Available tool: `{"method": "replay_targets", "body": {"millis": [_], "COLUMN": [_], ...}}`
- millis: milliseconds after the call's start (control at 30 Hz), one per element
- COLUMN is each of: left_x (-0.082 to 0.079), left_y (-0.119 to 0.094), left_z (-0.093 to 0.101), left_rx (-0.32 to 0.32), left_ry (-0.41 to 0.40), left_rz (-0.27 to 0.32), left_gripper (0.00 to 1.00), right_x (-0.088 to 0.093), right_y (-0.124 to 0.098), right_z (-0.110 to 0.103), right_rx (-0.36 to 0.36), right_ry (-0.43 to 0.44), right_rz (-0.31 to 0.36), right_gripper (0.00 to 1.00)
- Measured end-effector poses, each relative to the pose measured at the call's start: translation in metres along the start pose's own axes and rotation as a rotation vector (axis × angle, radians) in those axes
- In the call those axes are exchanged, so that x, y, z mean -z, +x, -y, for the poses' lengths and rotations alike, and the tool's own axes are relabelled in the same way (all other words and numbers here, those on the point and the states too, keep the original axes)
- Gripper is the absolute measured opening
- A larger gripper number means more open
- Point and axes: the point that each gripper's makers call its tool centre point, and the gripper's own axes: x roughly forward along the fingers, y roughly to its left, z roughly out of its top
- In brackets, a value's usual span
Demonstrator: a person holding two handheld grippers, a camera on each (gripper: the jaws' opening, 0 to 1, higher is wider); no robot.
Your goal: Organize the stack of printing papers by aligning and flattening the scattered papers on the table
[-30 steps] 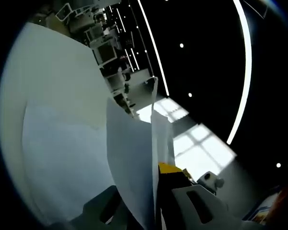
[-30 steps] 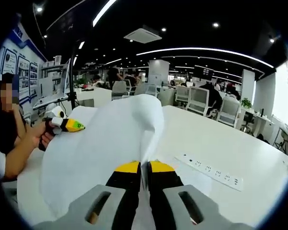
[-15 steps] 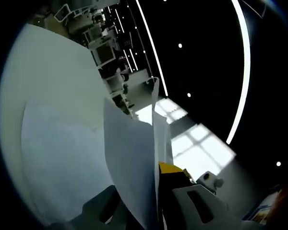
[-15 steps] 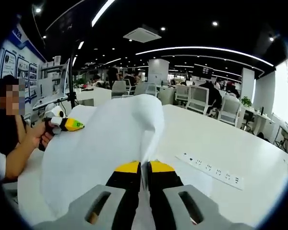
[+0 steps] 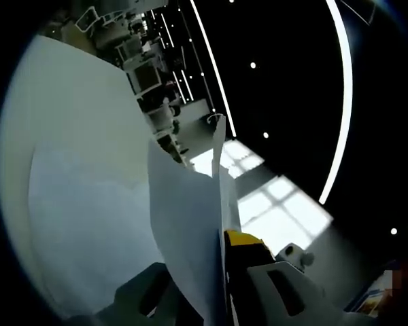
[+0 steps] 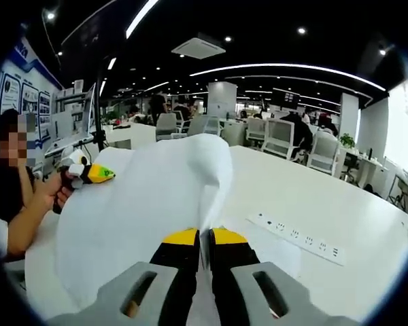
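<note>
A bundle of white printing papers (image 6: 149, 197) is lifted off the white table (image 6: 347, 204) and its top curls over. My right gripper (image 6: 204, 236), with yellow-tipped jaws, is shut on the near edge of the papers. My left gripper (image 6: 95, 174), held in a person's hand (image 6: 58, 195), sits at the far left edge of the same papers. In the left gripper view the papers (image 5: 187, 224) stand edge-on between the jaws of my left gripper (image 5: 219, 246), which is shut on them. Another pale sheet (image 5: 81, 217) lies flat on the table (image 5: 75, 102).
A white power strip (image 6: 296, 239) lies on the table to the right of the papers. A seated person (image 6: 13, 190) is at the table's left side. Office chairs (image 6: 279, 139) and desks stand beyond the far edge.
Both views have shifted very slightly with the hands. The papers stay held in both grippers in the same raised pose.
</note>
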Motion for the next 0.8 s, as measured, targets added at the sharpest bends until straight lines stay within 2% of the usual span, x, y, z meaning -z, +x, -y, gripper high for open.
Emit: {"method": "replay_targets", "body": {"millis": [800], "left_x": [0.000], "left_y": [0.000], "left_z": [-0.002], "left_rx": [-0.008], "left_ry": [-0.004], "left_rz": [0.004], "left_gripper": [0.09], "right_x": [-0.002], "right_y": [0.004], "right_z": [-0.020], "right_rx": [-0.032], "right_ry": [0.012], "right_rz": [-0.013], "right_gripper": [0.02]}}
